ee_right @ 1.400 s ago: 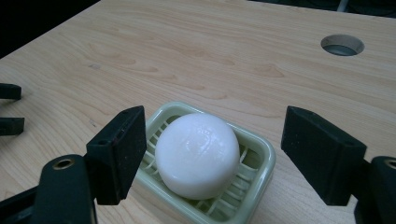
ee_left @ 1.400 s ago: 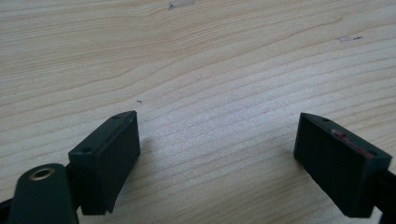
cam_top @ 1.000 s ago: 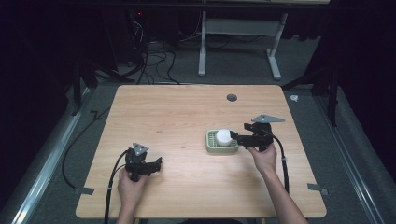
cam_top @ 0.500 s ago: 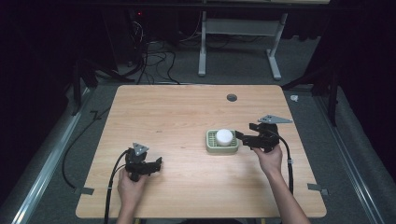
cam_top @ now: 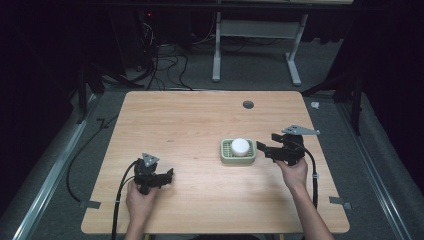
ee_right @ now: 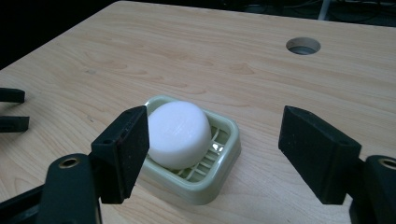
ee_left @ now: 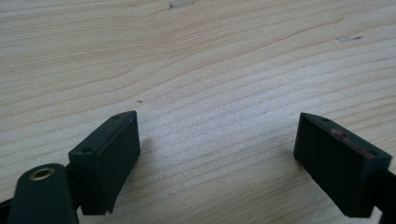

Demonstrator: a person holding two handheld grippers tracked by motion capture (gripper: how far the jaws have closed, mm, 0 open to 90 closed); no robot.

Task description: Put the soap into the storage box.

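I judged nothing left to do: the round white soap bar (ee_right: pixel 179 133) sat in its pale green slatted dish (ee_right: pixel 219 163) just ahead of my right gripper (ee_right: pixel 212 151), fingers wide and empty, like my left gripper (ee_left: pixel 217 156) over bare wooden tabletop (cam_top: pixel 190 125).

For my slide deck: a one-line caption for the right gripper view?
Open right claw faces a round white soap in its green slotted dish.
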